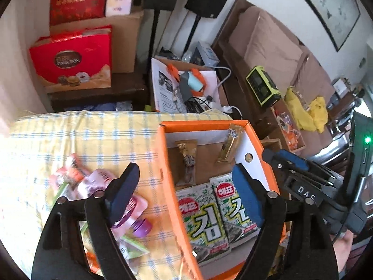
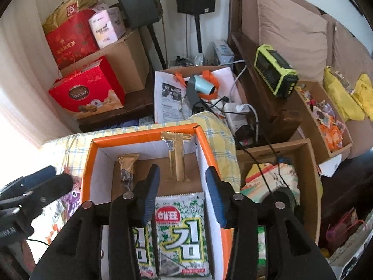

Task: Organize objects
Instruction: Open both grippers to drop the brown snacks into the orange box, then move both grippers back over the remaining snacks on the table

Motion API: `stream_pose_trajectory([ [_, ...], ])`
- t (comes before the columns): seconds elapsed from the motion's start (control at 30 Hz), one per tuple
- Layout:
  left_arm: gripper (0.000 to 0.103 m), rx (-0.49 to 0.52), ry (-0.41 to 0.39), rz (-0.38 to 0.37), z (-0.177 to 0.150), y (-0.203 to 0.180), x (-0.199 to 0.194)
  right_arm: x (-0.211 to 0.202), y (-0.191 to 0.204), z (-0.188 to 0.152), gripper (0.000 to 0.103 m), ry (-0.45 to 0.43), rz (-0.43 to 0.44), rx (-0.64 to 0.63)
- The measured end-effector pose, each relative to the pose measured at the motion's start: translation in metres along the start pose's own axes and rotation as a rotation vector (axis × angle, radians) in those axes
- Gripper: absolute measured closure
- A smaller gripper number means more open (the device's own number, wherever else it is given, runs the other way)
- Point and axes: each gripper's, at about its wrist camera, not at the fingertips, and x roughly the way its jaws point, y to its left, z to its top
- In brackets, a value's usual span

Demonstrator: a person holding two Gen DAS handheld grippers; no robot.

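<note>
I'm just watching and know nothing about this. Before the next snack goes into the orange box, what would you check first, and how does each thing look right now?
1. Left gripper open and empty: ok, nothing between its fingers.
2. Right gripper open and empty: ok, it hangs over the orange box holding nothing.
3. Room left in the box: ok, bare floor shows between the seaweed packets and the two gold bars.
4. Snacks left to sort: ok, a pile with a purple-capped pouch lies on the checked cloth beside the box.
5. Clean grip on one pouch: cannot tell, the pile is blurred and overlapping.
</note>
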Motion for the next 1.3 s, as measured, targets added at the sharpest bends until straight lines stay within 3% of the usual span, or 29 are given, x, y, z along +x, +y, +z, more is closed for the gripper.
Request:
stream_pose_trajectory([
  [0.1,0.021,0.006,-0.011,0.027,-0.01,0.004,-0.013,-0.011,0.003,-0.01,0.038,-0.02,-0.018,-0.016],
  [0.27,0.021,0.081,-0.026,0.109,-0.028,0.004,-0.026,-0.027,0.008,-0.025,0.037,-0.038,0.01,-0.012],
  [0.4,0.02,0.084,-0.07,0.119,-0.043,0.013,-0.04,-0.041,0.016,-0.036,0.03,-0.052,0.019,-0.021],
  [0.47,0.009,0.075,-0.091,0.109,-0.049,0.02,-0.048,-0.049,0.022,-0.042,0.024,-0.067,0.028,-0.03],
  [0.67,0.0,0.069,-0.126,0.141,-0.058,0.038,-0.071,-0.068,0.041,-0.053,0.019,-0.105,0.026,-0.061],
  [0.83,0.0,0.091,-0.149,0.169,-0.068,0.048,-0.092,-0.08,0.055,-0.062,0.0,-0.128,0.05,-0.079],
  [1.3,0.0,0.097,-0.131,0.219,-0.09,0.101,-0.121,-0.091,0.103,-0.086,0.0,-0.111,0.15,-0.137],
])
